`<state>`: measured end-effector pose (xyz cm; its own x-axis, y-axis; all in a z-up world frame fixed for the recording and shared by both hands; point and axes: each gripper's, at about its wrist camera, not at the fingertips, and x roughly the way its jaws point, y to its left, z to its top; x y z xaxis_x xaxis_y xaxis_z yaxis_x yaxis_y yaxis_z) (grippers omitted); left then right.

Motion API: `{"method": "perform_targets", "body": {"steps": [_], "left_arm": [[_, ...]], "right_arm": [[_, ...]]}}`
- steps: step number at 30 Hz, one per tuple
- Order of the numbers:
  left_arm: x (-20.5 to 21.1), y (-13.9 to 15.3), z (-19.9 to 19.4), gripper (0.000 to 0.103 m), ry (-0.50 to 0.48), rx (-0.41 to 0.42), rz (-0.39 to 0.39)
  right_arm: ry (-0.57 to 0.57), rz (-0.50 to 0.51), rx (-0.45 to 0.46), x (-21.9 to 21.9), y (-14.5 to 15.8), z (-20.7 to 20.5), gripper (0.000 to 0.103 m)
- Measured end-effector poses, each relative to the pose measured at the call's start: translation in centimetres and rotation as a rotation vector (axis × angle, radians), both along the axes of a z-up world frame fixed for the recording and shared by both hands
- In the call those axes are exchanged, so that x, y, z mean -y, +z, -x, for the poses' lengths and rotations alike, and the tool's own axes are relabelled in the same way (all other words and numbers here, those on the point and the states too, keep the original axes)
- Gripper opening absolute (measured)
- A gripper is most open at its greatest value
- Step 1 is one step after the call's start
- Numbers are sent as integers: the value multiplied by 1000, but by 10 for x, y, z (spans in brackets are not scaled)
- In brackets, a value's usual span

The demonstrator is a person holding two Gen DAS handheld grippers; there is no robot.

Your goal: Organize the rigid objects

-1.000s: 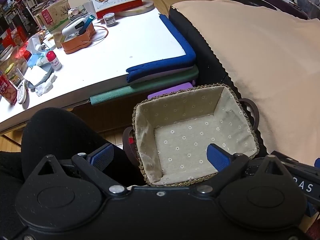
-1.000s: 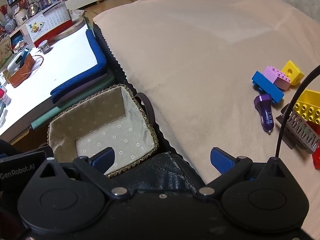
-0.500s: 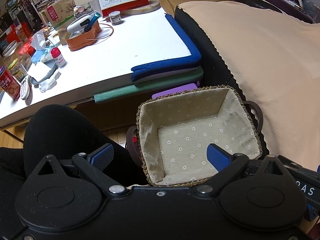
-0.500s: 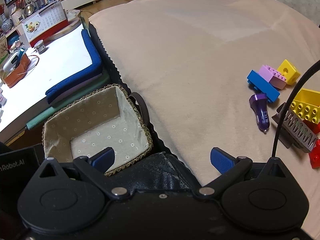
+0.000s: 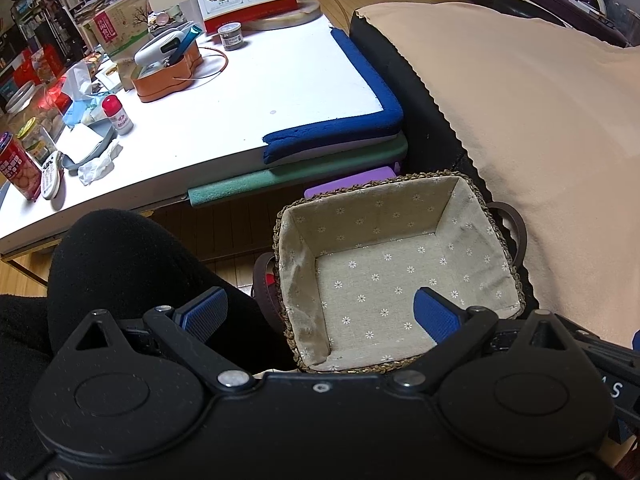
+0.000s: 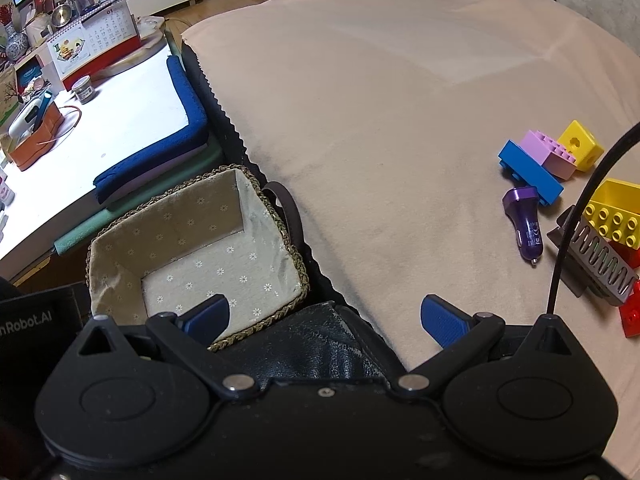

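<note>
Woven, cloth-lined basket (image 5: pixel 400 264) sat empty; beyond it on the beige blanket (image 6: pixel 380 120), toy bricks (image 6: pixel 532 166) and purple car charger (image 6: pixel 526 224) waited, untouched. Both my left gripper (image 5: pixel 320 312) and right gripper (image 6: pixel 326 316) hung spread, holding nothing.

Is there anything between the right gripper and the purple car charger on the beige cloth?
Nothing visible. The right gripper is open, with bare beige cloth between it and the charger. A black cable hangs just right of the charger, and a blue brick touches its far end.
</note>
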<state>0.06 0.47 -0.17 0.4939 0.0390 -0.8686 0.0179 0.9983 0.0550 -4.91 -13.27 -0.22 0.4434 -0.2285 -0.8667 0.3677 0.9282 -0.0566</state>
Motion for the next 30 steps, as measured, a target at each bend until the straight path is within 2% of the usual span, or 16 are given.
{"method": "perform_targets", "body": {"steps": [30], "left_arm": [[1, 0, 0, 96, 0, -1, -1]], "right_arm": [[19, 5, -9, -6, -4, 0, 102]]}}
